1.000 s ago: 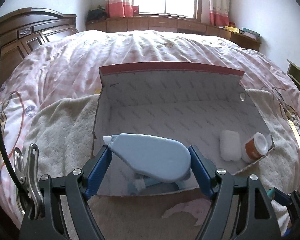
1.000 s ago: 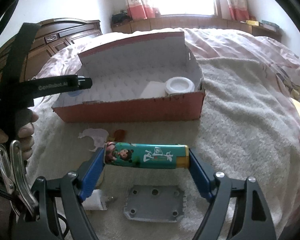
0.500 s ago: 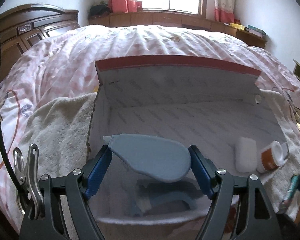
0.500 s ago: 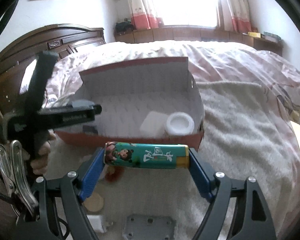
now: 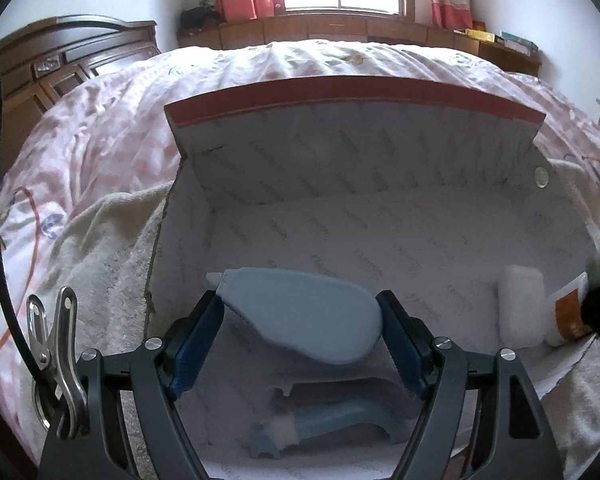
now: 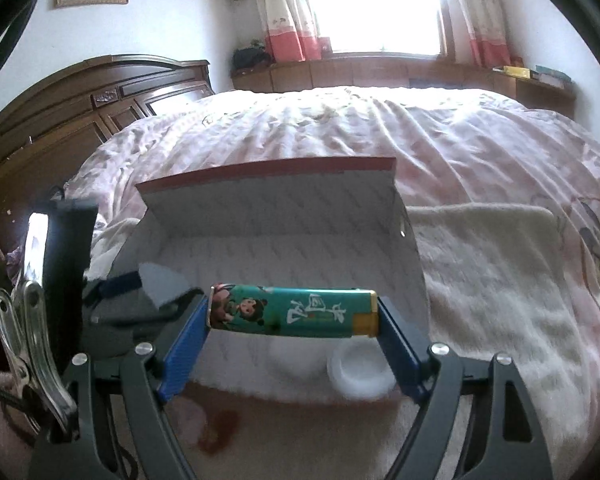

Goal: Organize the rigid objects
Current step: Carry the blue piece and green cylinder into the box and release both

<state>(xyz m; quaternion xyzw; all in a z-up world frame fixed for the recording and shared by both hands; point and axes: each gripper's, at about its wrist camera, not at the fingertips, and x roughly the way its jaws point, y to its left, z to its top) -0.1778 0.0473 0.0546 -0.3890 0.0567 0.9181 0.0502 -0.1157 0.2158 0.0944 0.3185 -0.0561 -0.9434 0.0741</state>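
My left gripper (image 5: 300,320) is shut on a pale blue correction-tape dispenser (image 5: 300,312) and holds it over the inside of an open red cardboard box (image 5: 356,92) with a white lining. In the box lie a blue plastic piece (image 5: 340,424), a white block (image 5: 520,304) and an orange jar (image 5: 568,312). My right gripper (image 6: 294,316) is shut on a teal lighter (image 6: 296,312) with a cartoon print, held crosswise just above the box's (image 6: 268,208) near wall. The jar's white lid (image 6: 360,372) shows below it. The left gripper (image 6: 156,284) with the dispenser shows at the left there.
The box stands on a cream towel (image 6: 500,280) spread over a pink quilted bed (image 5: 300,68). A dark wooden headboard (image 6: 80,108) is at the left, a window bench (image 5: 360,32) behind. A red blurred spot (image 6: 220,432) lies before the box.
Both grippers have moved forward towards the box. The left one now holds the dispenser over the box's inside. The right one has risen with the lighter to the box's near wall.
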